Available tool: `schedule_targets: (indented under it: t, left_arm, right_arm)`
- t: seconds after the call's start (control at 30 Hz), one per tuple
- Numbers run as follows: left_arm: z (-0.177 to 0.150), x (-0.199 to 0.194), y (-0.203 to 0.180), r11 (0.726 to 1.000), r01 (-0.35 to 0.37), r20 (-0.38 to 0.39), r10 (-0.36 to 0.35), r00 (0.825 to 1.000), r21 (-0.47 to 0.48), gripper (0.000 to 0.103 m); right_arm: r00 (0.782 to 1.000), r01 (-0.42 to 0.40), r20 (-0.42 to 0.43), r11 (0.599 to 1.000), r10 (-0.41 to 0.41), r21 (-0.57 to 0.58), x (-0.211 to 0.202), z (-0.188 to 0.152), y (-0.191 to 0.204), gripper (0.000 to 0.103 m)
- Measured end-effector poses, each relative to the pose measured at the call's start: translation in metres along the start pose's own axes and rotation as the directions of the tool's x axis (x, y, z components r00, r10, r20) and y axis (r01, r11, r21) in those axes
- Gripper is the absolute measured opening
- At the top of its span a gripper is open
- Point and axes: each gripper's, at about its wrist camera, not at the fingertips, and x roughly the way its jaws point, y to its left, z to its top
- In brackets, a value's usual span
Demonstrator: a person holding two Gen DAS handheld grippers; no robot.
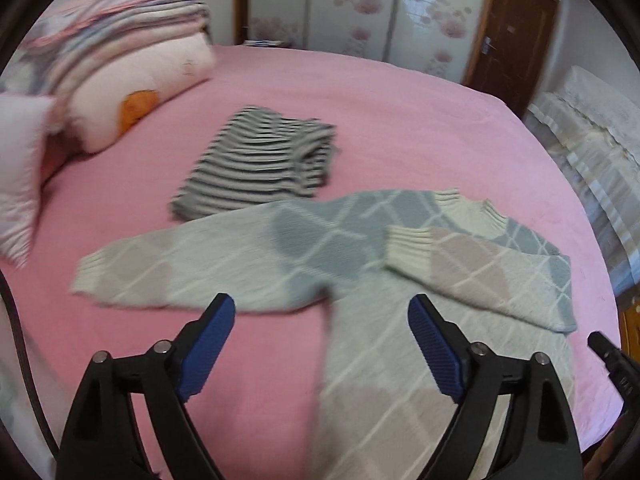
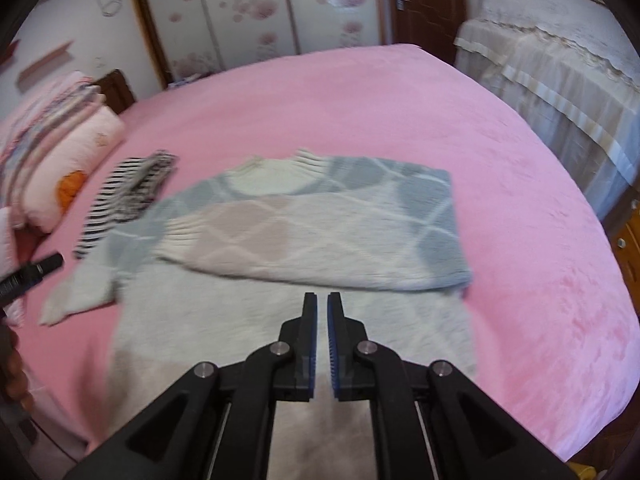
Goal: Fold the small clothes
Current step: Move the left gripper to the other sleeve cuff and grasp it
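Item 1: pale diamond-pattern knit sweater, grey/pink/cream, ribbed cuffs [image 1: 360, 248]. Lies flat on pink bedsheet [image 1: 400, 120], neck at 12 o'clock in both views. In the right wrist view one sleeve [image 2: 280, 236] is already folded across the chest; the other sleeve [image 1: 160, 268] runs out toward 9 o'clock, unfolded.

Item 2: folded grey-and-white striped knit garment [image 1: 260, 160], approx. 11 o'clock of the sweater, touching or just beside its shoulder; can't tell which.

Item 3: stacked pastel blankets and pillow [image 1: 120, 40], 10 o'clock, well apart.

Your left gripper [image 1: 320, 320]: jaws spread wide, nothing between the pads, above the sweater's body near the armpit. Your right gripper [image 2: 322, 308]: jaws nearly together, a thin gap only, holding nothing, above the lower body.

Handling, est.: soft, light, floppy, stretchy knit; not slippery, may cling to the fleecy sheet. Take the outstretched sleeve at its ribbed cuff [image 1: 86, 276], thickest edge, w/ a firm pinch; lift clear so it doesn't drag the body.
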Motion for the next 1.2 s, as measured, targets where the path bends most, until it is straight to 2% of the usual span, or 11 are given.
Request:
schedule_targets:
  t: [0.2,0.3,0.4,0.5,0.6,0.77,0.87,0.97,1.1,1.2]
  left_arm:
    - [-0.007,-0.031,0.07,0.994,-0.085,0.025,0.087,0.996,-0.073,0.092]
    - [-0.007,-0.027,0.113,0.975,-0.12,0.035,0.129,0.991,-0.185,0.093]
    - [-0.013,-0.009,0.157,0.929,-0.106,0.045,0.13,0.991,-0.354,0.093]
    - [-0.023,0.02,0.191,0.876,-0.144,0.025,0.175,0.984,-0.46,0.093]
    - [-0.032,0.051,0.213,0.84,-0.184,-0.03,0.196,0.98,-0.51,0.093]
    - [-0.042,0.091,0.234,0.796,-0.182,-0.072,0.172,0.982,-0.577,0.093]
    - [-0.045,0.11,0.248,0.772,-0.171,-0.078,0.157,0.985,-0.612,0.089]
    - [-0.051,0.129,0.265,0.727,-0.176,-0.1,0.147,0.984,-0.664,0.085]
    - [-0.054,0.148,0.286,0.663,-0.147,-0.09,0.119,0.989,-0.734,0.083]
    - [-0.051,0.156,0.29,0.636,-0.145,-0.064,0.148,0.987,-0.758,0.083]
  right_arm:
    - [0.996,-0.078,0.045,0.991,0.083,-0.108,-0.028,-0.001,0.068,0.028]
    - [0.992,-0.104,0.056,0.981,0.114,-0.163,-0.031,0.0,0.1,0.031]
    - [0.99,-0.121,0.043,0.972,0.133,-0.203,-0.022,0.002,0.125,0.031]
    - [0.992,-0.117,0.024,0.962,0.126,-0.247,-0.005,0.004,0.15,0.031]
    - [0.993,-0.113,0.01,0.953,0.121,-0.282,0.013,0.008,0.172,0.031]
    - [0.989,-0.144,-0.015,0.948,0.146,-0.282,0.046,0.019,0.199,0.031]
    - [0.985,-0.172,-0.035,0.94,0.169,-0.296,0.069,0.022,0.224,0.031]
    - [0.982,-0.19,-0.056,0.929,0.182,-0.319,0.083,0.018,0.243,0.031]
    - [0.982,-0.189,-0.071,0.918,0.175,-0.349,0.098,0.009,0.258,0.031]
    - [0.984,-0.178,-0.08,0.918,0.16,-0.355,0.107,0.005,0.257,0.031]
